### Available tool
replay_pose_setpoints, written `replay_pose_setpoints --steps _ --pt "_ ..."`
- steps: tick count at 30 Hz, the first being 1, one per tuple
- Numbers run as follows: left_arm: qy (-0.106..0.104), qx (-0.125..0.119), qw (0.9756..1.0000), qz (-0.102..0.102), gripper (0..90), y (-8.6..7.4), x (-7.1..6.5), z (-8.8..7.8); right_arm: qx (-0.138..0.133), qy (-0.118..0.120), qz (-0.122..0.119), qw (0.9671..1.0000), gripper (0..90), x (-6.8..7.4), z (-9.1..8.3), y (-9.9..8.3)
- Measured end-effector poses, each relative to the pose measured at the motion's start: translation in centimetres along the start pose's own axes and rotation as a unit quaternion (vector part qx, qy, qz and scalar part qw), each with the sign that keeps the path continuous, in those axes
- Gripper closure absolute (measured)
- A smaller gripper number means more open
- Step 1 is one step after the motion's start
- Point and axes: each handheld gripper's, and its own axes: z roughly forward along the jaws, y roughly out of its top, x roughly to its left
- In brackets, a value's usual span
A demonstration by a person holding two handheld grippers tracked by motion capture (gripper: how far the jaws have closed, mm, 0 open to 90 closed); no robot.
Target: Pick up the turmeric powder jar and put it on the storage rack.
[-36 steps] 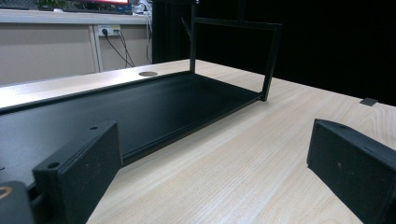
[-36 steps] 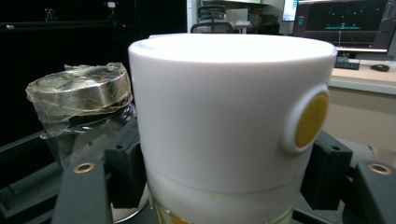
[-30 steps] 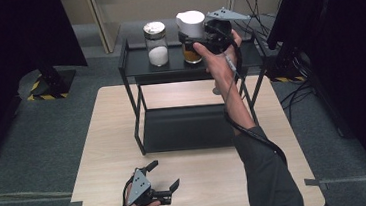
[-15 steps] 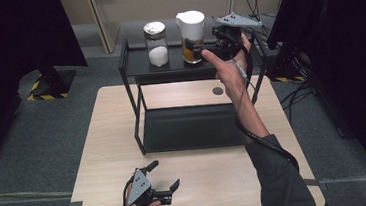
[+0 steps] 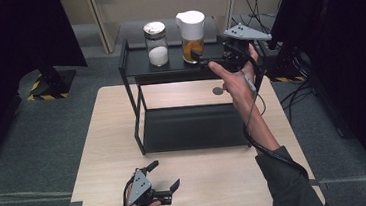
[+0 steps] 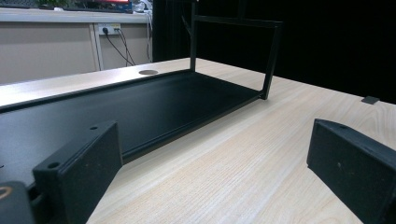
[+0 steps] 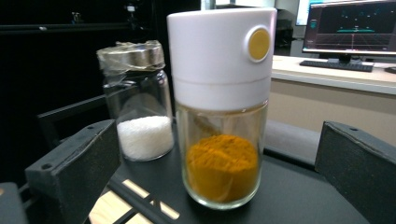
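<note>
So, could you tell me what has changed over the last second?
The right gripper has let go of the white-capped spice jar; its jaws have just been opening and it has drawn back to the right. The jar, the salt jar and the left gripper stayed put.

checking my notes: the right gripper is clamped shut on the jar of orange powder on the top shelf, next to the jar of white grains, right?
Not clamped. The right gripper view shows the right gripper open, jaws apart from the orange powder jar. The jar does stand on the top shelf beside the white grains jar.
</note>
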Motion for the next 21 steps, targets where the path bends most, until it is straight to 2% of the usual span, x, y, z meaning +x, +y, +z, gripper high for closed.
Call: replay_pose_setpoints --steps 7,17,21 --pt "0.0 0.0 1.0 0.0 2.5 0.0 0.0 0.0 -0.002 -0.004 -0.002 1.0 0.4 0.1 -1.0 -0.9" --pt "0.001 0.0 1.0 0.0 2.5 0.0 -0.1 0.0 -0.009 0.01 -0.001 0.9999 0.4 0.1 -2.6 -2.5" --pt "0.001 0.0 1.0 0.0 2.5 0.0 -0.1 0.0 -0.012 0.012 -0.008 0.9998 0.4 0.3 -3.3 -3.5"
